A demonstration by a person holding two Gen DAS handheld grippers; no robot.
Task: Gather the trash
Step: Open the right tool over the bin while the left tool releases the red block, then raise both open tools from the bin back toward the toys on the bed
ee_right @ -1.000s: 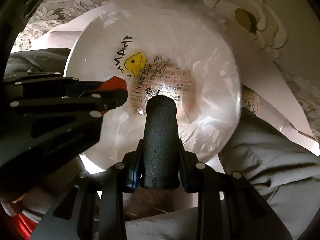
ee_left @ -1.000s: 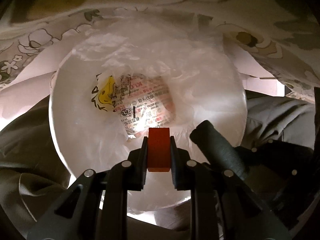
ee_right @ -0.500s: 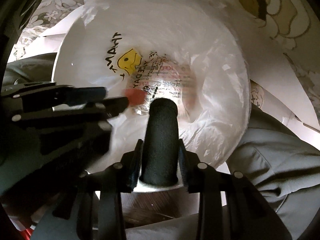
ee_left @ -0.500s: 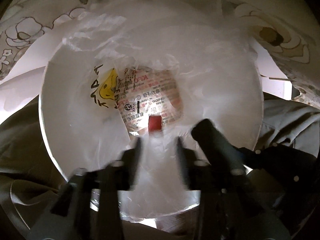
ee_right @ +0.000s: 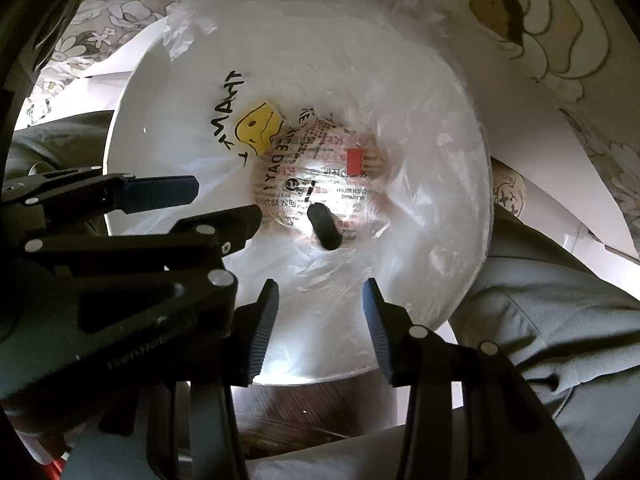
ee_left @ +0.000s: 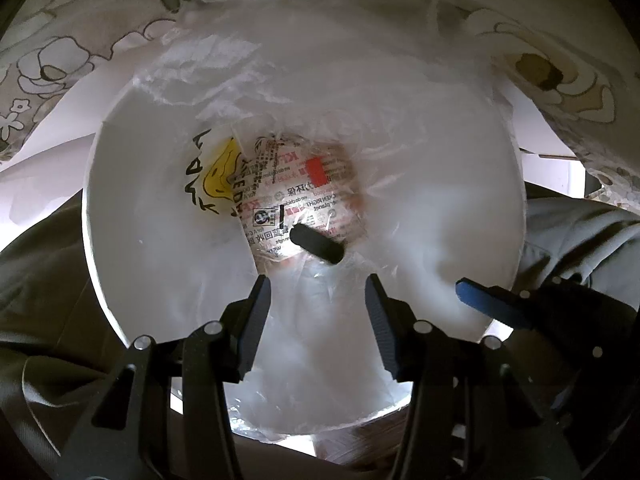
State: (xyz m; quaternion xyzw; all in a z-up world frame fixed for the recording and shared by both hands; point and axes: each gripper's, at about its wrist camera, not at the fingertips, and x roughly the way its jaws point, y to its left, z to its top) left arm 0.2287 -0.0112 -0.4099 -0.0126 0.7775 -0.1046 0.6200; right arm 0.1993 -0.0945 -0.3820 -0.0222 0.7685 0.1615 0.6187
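A white bin (ee_left: 132, 264) lined with a clear plastic bag fills both views, seen from above; it also shows in the right wrist view (ee_right: 448, 240). At its bottom lie a small red block (ee_left: 316, 171) and a black foam cylinder (ee_left: 316, 244) on printed packaging. Both show in the right wrist view, the red block (ee_right: 355, 161) and the black cylinder (ee_right: 325, 226). My left gripper (ee_left: 318, 300) is open and empty over the bin's near rim. My right gripper (ee_right: 318, 300) is open and empty beside it. The left gripper's fingers (ee_right: 160, 192) show at the left of the right wrist view.
A floral cloth (ee_left: 80, 52) and white sheets (ee_right: 540, 128) hang behind the bin. A person's grey trousers (ee_right: 560, 320) flank the bin. Dark wooden floor (ee_right: 288, 412) shows below the rim.
The left gripper opened and the red block dropped into the bin. Then the right gripper opened and the black cylinder dropped in too. Both now lie at the bottom.
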